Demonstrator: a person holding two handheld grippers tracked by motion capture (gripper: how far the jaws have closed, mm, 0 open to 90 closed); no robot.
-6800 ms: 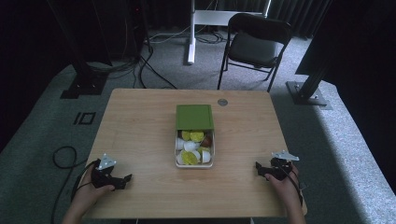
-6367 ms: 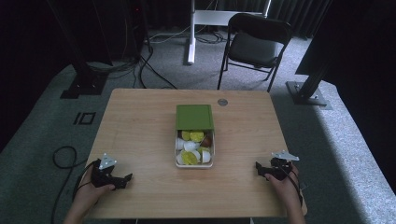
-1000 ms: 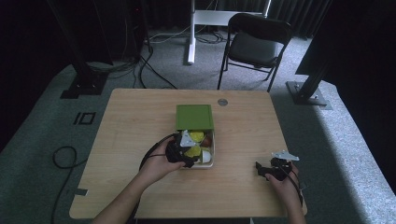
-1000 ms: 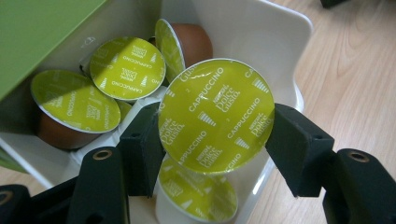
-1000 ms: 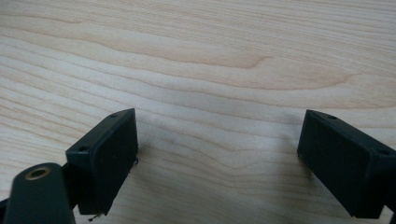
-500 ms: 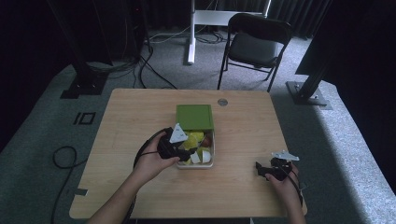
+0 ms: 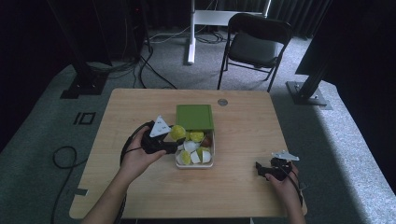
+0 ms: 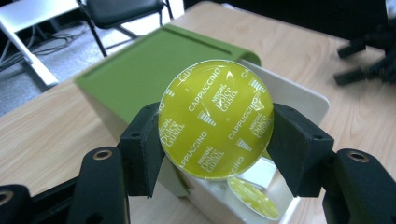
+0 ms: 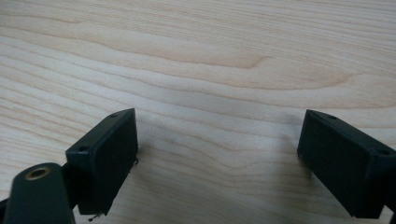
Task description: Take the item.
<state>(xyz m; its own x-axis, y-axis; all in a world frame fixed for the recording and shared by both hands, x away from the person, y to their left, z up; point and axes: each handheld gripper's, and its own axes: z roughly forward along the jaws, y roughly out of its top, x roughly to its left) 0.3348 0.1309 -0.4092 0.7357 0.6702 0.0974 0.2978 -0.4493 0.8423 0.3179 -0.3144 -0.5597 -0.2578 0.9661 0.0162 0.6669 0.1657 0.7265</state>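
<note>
Left gripper (image 7: 169,141) lifted capsule (image 8: 215,119), label reads Cappuccino, right gripper (image 9: 217,163) spread

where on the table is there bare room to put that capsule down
Bare wood lies left of the white box, out to the table edge, and between the box and the right gripper. Behind the green lid, a small round disc sits. The box is crowded with capsules.

Light wooden tabletop (image 7: 243,186), grain running side to side. At its centre sits a white box (image 7: 195,163) of capsules, green lid (image 7: 194,116) over its far half. A small round grommet (image 7: 222,101) sits near the far edge. The right claw (image 7: 266,170) rests near-right.
</note>
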